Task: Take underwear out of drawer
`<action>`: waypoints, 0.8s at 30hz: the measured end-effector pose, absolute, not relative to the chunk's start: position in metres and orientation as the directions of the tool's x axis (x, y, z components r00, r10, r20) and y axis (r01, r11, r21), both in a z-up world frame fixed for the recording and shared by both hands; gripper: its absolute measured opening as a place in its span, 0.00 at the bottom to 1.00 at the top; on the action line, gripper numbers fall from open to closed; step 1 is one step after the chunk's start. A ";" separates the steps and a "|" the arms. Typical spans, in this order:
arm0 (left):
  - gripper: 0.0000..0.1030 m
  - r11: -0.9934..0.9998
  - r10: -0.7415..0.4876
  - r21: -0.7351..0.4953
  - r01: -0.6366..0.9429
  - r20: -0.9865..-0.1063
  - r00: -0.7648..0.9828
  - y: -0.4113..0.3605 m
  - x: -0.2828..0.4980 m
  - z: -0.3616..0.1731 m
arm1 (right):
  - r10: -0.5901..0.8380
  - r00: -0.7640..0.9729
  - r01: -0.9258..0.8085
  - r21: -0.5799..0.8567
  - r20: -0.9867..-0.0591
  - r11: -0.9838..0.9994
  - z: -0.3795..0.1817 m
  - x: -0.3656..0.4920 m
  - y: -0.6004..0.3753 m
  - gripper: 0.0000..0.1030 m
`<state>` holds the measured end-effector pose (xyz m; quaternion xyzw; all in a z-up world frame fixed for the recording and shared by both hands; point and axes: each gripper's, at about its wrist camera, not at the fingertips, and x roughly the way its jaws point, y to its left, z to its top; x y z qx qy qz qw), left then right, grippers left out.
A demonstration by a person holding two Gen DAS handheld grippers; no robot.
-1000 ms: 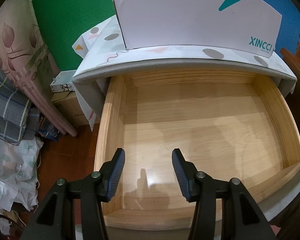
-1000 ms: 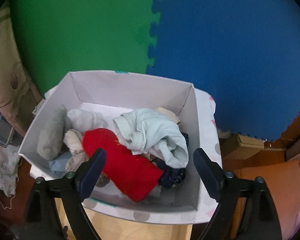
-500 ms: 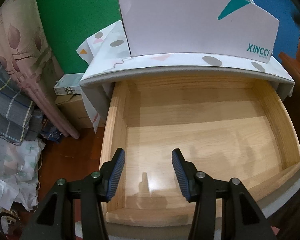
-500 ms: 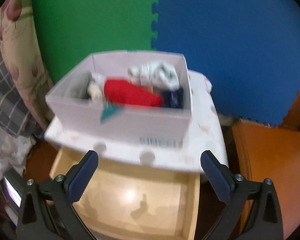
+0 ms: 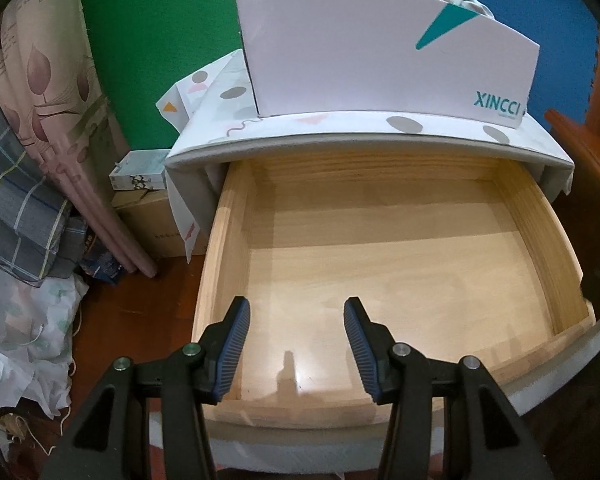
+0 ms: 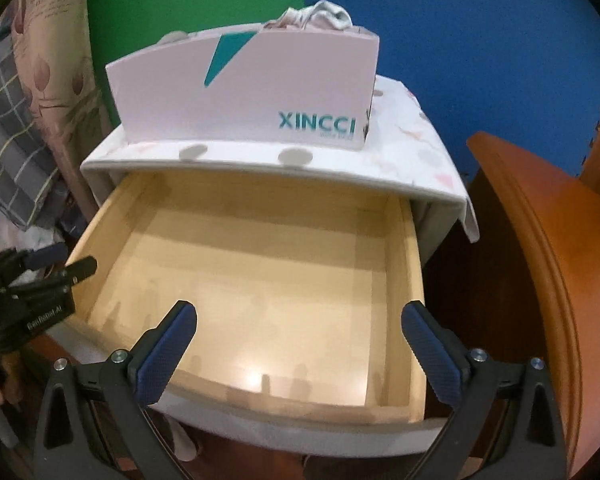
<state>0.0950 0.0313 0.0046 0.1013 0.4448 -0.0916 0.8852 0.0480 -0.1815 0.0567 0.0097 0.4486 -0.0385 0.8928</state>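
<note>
- The drawer (image 5: 400,264) is seen pulled out from under the cabinet top (image 5: 340,136); only its bare wooden floor and walls are shown in both views.
- A white box (image 5: 380,60) marked XINCCI is found standing on the cabinet top, behind the drawer opening.
- Underwear (image 6: 320,16) is seen as pale cloth bunched above the rim of the box; the rest of the box's contents is hidden by its front wall.
- The left gripper (image 5: 296,344) is held over the front of the drawer, its jaws parted with nothing between them.
- The right gripper (image 6: 300,356) is held over the drawer's front edge, its jaws spread wide and nothing held.
- In the right wrist view the left gripper is seen at the drawer's left front corner.
- Folded bedding (image 5: 24,152) is noted left of the cabinet, and an orange-brown wooden piece (image 6: 540,260) to its right.
</note>
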 end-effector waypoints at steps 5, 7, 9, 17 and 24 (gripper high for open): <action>0.48 0.959 -0.074 0.107 0.262 -0.800 0.595 0.026 0.088 0.004 | -0.051 0.600 0.024 -0.045 -0.799 0.999 0.050 0.039 -0.173 0.98; 0.48 0.956 -0.072 0.116 0.269 -0.798 0.599 0.023 0.086 0.003 | -0.043 0.602 0.019 -0.039 -0.797 0.999 0.049 0.039 -0.172 0.98; 0.48 0.954 -0.078 0.115 0.278 -0.799 0.597 0.021 0.085 0.002 | -0.028 0.596 0.022 -0.019 -0.802 1.000 0.045 0.039 -0.174 0.98; 0.48 0.949 -0.081 0.122 0.290 -0.795 0.601 0.018 0.082 0.001 | -0.033 0.602 0.025 -0.022 -0.797 0.999 0.044 0.038 -0.174 0.98; 0.48 0.951 -0.080 0.120 0.286 -0.796 0.600 0.018 0.083 0.001 | -0.037 0.594 0.043 -0.014 -0.803 0.999 0.040 0.039 -0.176 0.98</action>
